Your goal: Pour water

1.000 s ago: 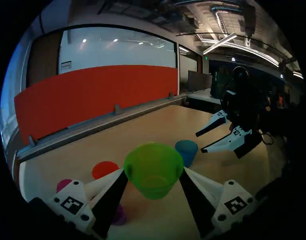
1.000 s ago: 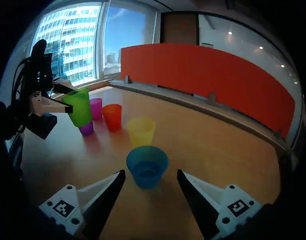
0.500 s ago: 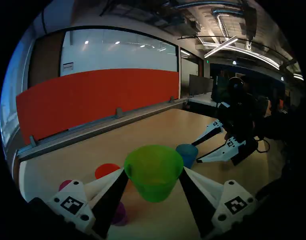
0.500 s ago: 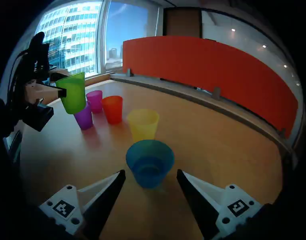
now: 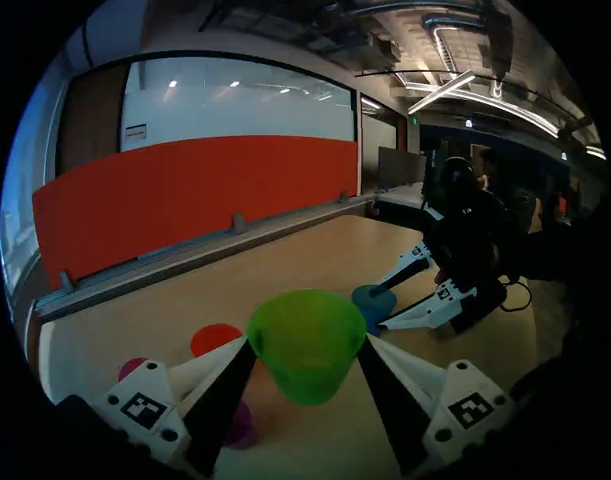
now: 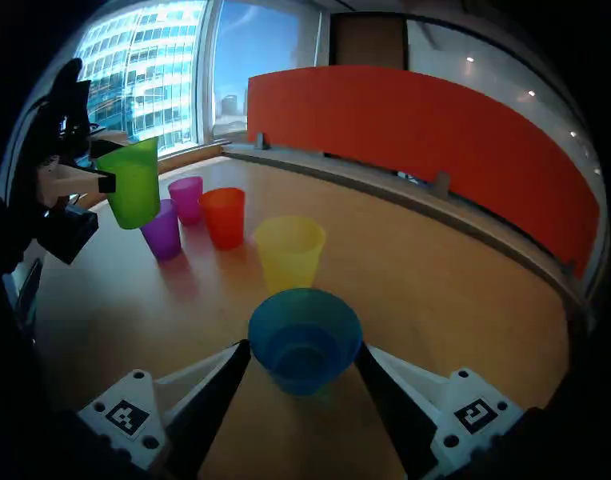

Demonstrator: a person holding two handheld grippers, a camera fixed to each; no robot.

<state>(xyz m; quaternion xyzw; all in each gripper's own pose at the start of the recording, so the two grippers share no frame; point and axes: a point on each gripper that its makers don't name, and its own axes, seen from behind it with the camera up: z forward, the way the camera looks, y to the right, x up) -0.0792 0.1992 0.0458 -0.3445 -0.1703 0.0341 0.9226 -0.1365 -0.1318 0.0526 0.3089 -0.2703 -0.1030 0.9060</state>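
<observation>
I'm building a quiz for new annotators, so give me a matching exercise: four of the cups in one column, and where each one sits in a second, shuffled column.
Column 1
1. green cup
2. blue cup
3. yellow cup
4. orange cup

Column 2
A. standing on the table between the open fingers of the right tongs
B. standing right beside the pink cup
C. held up off the table in the left tongs
D. standing just beyond the blue cup, seen from the right gripper view

Pairs: 1-C, 2-A, 3-D, 4-B
</observation>
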